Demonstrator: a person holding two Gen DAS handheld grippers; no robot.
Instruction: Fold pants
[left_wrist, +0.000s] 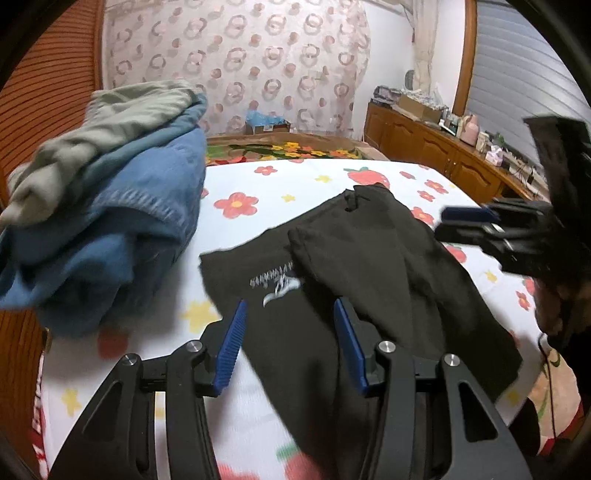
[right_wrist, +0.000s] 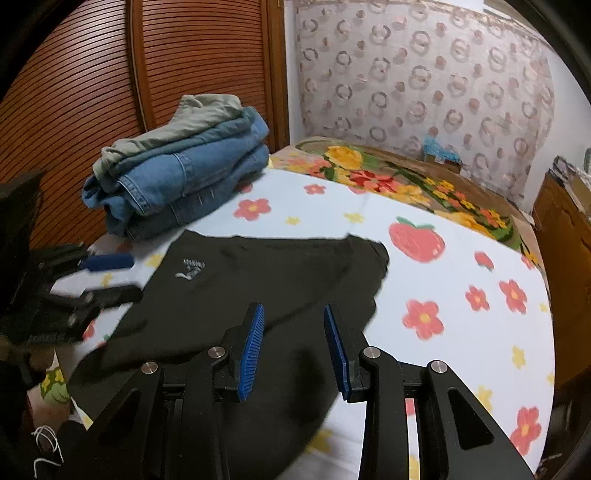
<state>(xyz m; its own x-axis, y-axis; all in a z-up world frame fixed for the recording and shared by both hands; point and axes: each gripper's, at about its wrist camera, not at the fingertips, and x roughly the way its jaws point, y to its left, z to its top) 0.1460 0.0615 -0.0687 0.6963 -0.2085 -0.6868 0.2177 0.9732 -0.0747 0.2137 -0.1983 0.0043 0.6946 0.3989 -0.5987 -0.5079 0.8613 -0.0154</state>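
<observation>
Black pants (left_wrist: 332, 280) with a small white logo lie spread on the flowered sheet, partly folded over themselves; they also show in the right wrist view (right_wrist: 258, 280). My left gripper (left_wrist: 290, 310) is open and empty, hovering just above the pants near the logo. My right gripper (right_wrist: 293, 314) is open and empty above the pants' near part. Each gripper shows in the other's view: the right one (left_wrist: 465, 221) at the pants' right edge, the left one (right_wrist: 110, 275) at their left edge, both with jaws apart.
A stack of folded clothes, blue jeans (left_wrist: 110, 229) under a grey-green garment (left_wrist: 110, 129), sits at the sheet's far left corner, and shows in the right wrist view (right_wrist: 184, 177). A slatted wooden wardrobe (right_wrist: 110, 74) stands behind it. A wooden cabinet (left_wrist: 443, 155) runs along the right.
</observation>
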